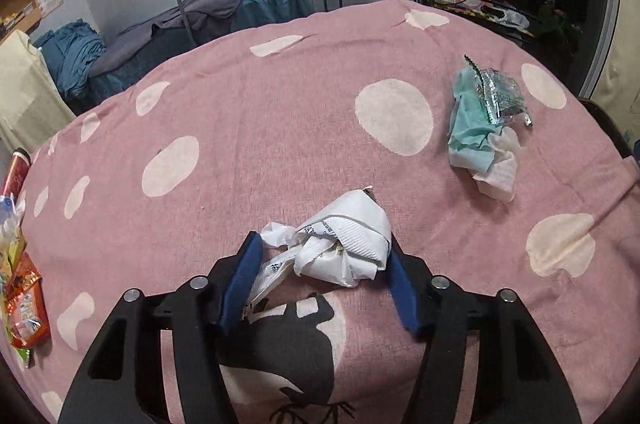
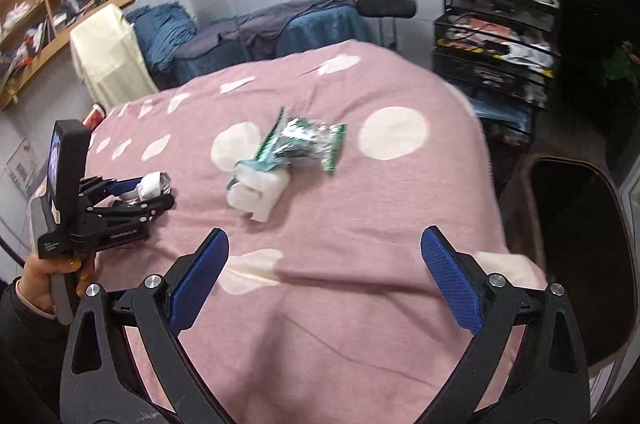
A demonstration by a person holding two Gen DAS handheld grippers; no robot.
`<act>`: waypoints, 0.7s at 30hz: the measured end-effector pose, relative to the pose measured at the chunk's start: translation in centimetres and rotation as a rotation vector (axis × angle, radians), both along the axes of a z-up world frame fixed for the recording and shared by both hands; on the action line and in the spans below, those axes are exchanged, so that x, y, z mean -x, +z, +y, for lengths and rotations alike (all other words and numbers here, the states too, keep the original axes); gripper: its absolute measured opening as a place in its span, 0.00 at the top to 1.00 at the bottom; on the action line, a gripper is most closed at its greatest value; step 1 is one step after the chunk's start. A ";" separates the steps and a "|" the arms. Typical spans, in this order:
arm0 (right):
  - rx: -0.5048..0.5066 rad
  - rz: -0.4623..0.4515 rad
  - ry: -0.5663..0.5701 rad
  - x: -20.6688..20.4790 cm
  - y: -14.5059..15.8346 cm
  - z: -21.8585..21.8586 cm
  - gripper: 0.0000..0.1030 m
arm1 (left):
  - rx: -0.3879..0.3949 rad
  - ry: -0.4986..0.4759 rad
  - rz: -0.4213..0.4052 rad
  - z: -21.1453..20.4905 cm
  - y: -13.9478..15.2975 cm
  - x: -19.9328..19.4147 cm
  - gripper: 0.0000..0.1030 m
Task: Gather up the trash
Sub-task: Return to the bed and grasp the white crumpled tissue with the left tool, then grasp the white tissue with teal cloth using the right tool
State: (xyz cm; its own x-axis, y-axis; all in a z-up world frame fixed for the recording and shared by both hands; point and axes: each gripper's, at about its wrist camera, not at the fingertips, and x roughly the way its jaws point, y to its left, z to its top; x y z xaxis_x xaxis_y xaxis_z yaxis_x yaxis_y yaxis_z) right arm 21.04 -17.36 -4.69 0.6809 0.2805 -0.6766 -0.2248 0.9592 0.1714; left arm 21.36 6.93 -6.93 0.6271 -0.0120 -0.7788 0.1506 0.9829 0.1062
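Left gripper: the left gripper (image 1: pixel 324 256) is sitting at the bottom centre of the left wrist view, its two blue pads closing partway on one crumpled white wrapper (image 1: pixel 344 240), which is lying on the pink spotted tablecloth (image 1: pixel 248 128).
Left gripper from the side: at the left edge of the right wrist view the same left gripper (image 2: pixel 154 190) is pointing right, level over the cloth, with the crumpled white wrapper (image 2: pixel 154 186) showing at its tips; a hand (image 2: pixel 52 272) is gripping its handle at lower left.
Right gripper: the right gripper (image 2: pixel 324 248) is hovering at the bottom of its own view, jaws spreading wide with nothing between them.
Trash pile: one heap is lying mid-frame, made of a crumpled green foil wrapper (image 2: pixel 308 140) and white-and-teal tissue (image 2: pixel 256 192); in the left wrist view the foil wrapper (image 1: pixel 500 96) is sitting at upper right.
Bin: one dark trash bin (image 2: pixel 576 256) is standing at the right edge, beside the table.
Snack packets: several packets (image 1: pixel 24 300) are lying at the left edge.
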 end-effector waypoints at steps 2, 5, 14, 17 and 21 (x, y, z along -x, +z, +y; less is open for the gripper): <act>0.014 0.024 0.036 -1.1 -0.2 1.5 0.07 | 0.025 0.021 -0.013 0.5 0.2 0.4 0.61; 0.030 0.047 0.079 -2.2 -0.2 3.4 0.07 | 0.076 0.058 -0.032 1.4 0.7 1.2 0.66; 0.192 0.143 0.161 -6.8 -2.1 8.6 0.09 | 0.120 0.094 -0.123 1.4 2.4 4.2 0.67; 0.242 0.161 0.166 -8.2 -3.0 9.7 0.18 | 0.134 0.092 -0.134 1.1 2.6 4.9 0.67; 0.257 0.231 0.183 -10.1 -4.6 10.4 0.46 | 0.150 0.087 -0.139 0.8 2.7 5.4 0.67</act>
